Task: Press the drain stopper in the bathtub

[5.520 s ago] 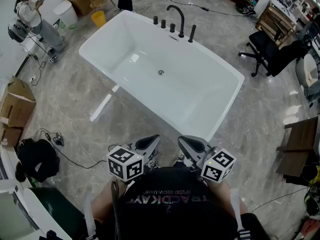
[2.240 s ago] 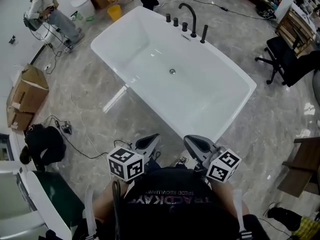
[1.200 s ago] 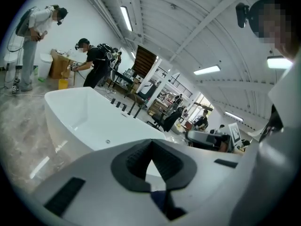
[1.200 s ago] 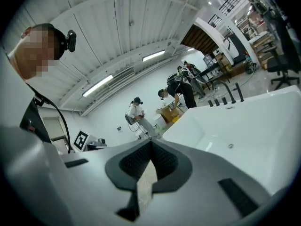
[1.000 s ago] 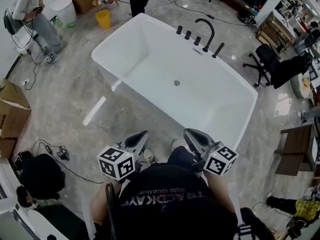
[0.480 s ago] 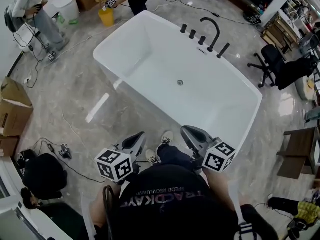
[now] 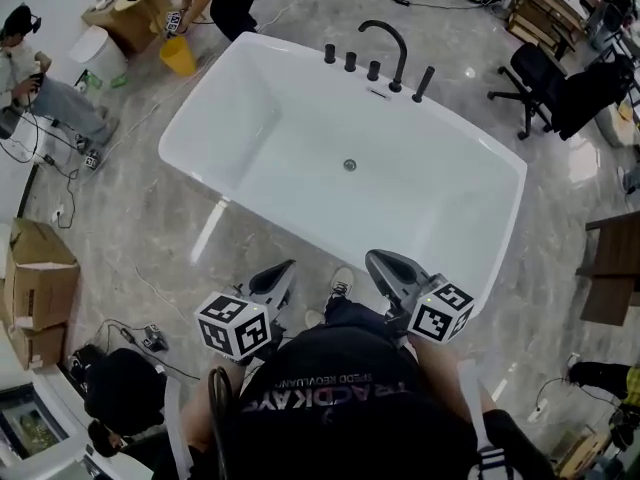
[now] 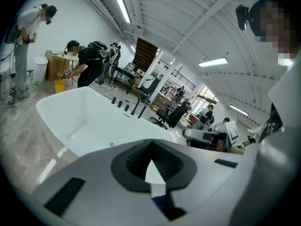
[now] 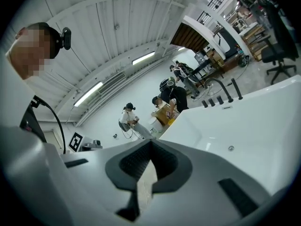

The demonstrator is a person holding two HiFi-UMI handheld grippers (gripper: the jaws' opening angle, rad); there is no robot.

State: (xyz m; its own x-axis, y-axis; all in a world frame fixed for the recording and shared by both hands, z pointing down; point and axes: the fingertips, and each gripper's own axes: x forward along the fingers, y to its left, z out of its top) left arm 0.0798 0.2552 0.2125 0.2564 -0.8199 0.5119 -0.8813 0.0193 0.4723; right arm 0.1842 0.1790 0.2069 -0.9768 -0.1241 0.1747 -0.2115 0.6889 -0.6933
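Observation:
A white freestanding bathtub (image 7: 250, 118) stands on the grey marble floor ahead of me. Its small round metal drain stopper (image 7: 349, 165) sits in the middle of the tub bottom, also visible as the drain stopper (image 8: 111, 144) and the drain stopper (image 9: 231, 148) in the gripper views. A black faucet (image 7: 386, 40) with several black knobs lines the far rim. My left gripper (image 7: 278, 276) and right gripper (image 7: 384, 266) are held near my chest, outside the tub's near rim, both shut and empty. Their jaws meet in the left gripper (image 8: 150, 149) and right gripper (image 9: 149, 147) views.
A black office chair (image 7: 545, 78) stands far right, wooden furniture (image 7: 612, 286) at the right edge. Cardboard boxes (image 7: 42, 286) and cables lie at left. A yellow bucket (image 7: 178, 56) and people are beyond the tub's far left corner. My shoe (image 7: 340, 286) is by the tub.
I have stepped closer to the tub's near side, so the tub sits more squarely ahead. Both grippers stay shut near my chest.

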